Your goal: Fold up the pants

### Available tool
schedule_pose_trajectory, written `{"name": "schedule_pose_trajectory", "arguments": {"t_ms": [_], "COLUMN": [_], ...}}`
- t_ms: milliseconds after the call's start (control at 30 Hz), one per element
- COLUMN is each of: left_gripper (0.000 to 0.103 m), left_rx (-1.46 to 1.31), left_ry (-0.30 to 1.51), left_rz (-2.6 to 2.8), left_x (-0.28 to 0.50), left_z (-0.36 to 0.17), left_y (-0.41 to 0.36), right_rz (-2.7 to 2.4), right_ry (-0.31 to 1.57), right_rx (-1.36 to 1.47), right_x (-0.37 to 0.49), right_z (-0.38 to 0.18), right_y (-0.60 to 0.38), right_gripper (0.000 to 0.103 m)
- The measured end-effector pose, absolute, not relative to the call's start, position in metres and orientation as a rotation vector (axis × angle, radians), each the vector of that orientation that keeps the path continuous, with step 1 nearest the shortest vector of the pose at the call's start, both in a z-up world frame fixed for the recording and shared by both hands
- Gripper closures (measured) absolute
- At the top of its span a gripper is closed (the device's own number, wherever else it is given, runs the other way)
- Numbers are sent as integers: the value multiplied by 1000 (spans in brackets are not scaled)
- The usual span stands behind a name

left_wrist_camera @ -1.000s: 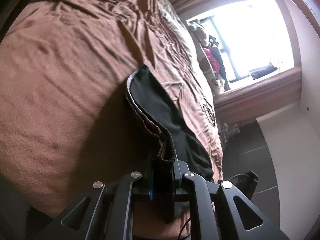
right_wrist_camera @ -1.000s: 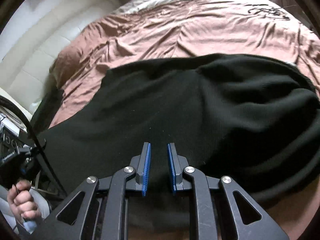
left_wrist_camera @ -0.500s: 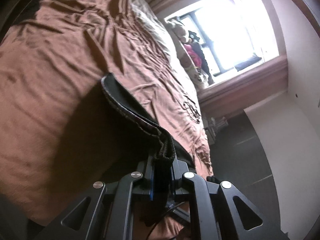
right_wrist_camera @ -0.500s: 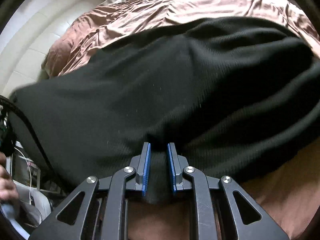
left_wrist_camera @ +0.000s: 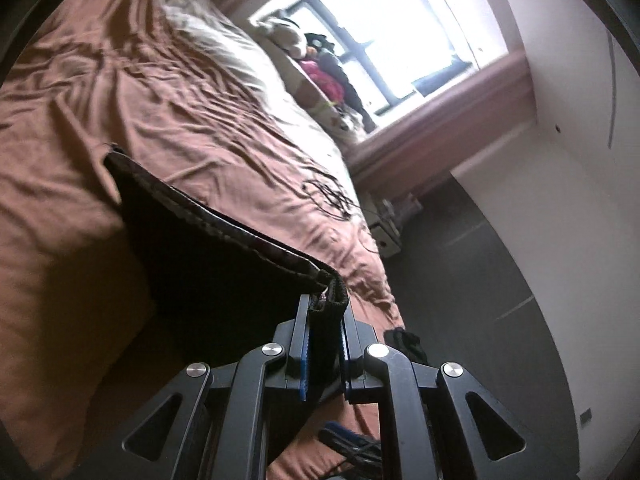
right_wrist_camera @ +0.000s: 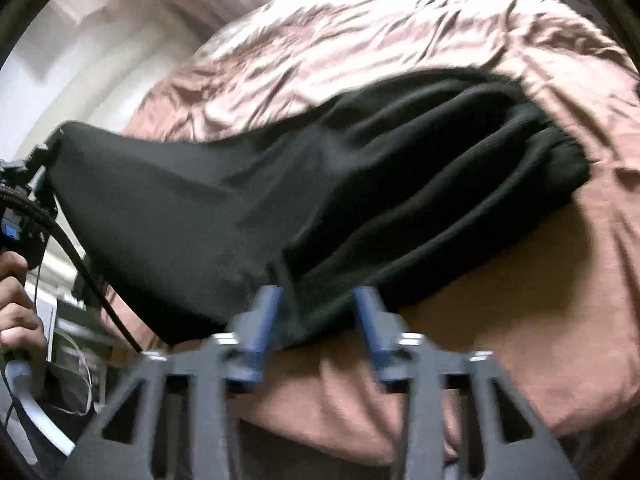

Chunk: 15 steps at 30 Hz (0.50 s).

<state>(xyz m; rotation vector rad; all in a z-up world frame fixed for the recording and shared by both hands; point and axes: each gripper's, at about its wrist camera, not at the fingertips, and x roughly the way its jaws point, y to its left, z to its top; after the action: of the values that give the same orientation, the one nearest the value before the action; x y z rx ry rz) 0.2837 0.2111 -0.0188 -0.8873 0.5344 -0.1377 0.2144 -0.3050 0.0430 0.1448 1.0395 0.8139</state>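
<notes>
In the left wrist view, nearest the lens, the left gripper (left_wrist_camera: 325,322) is clamped on the thick hem of the black pants (left_wrist_camera: 208,256); a folded band of fabric stands between its blue pads. From there the cloth stretches taut toward ten o'clock, its edge raised off the brown bedsheet (left_wrist_camera: 132,112) and casting a dark shadow below. Farther on at twelve o'clock lies a pale pillow (left_wrist_camera: 208,44), and at one o'clock a bright window (left_wrist_camera: 400,28) with soft toys (left_wrist_camera: 304,56) on its sill. A grey floor (left_wrist_camera: 472,280) fills three o'clock.

In the right wrist view, the right gripper (right_wrist_camera: 318,324) has just been opening; its jaws stand apart, with the near edge of the pants between them but, as far as the blur allows, no pad pressing on it. The pants (right_wrist_camera: 320,184) spread from the jaws toward two o'clock, bunched in long folds on the sheet (right_wrist_camera: 400,40). At nine o'clock one corner is lifted by the other gripper, and a hand (right_wrist_camera: 16,300) grips its handle at eight o'clock.
</notes>
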Motion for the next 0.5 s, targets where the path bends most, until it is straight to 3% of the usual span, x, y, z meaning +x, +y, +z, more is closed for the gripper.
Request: {"name": "schedule_pose_trajectory", "arguments": {"t_ms": [300, 500], "left_gripper": [91, 91], "left_rx": [-813, -766], "left_ry": [589, 646], "left_rz": [-238, -288], "left_x": [341, 374], "left_z": [-4, -6], "left_y": [154, 114], "right_rz": [807, 796], "right_ry": [888, 848], "right_rx": [197, 222], "right_x": [209, 200], "right_z": [81, 80], "right_y": [-387, -430], "right_gripper": [24, 23]}}
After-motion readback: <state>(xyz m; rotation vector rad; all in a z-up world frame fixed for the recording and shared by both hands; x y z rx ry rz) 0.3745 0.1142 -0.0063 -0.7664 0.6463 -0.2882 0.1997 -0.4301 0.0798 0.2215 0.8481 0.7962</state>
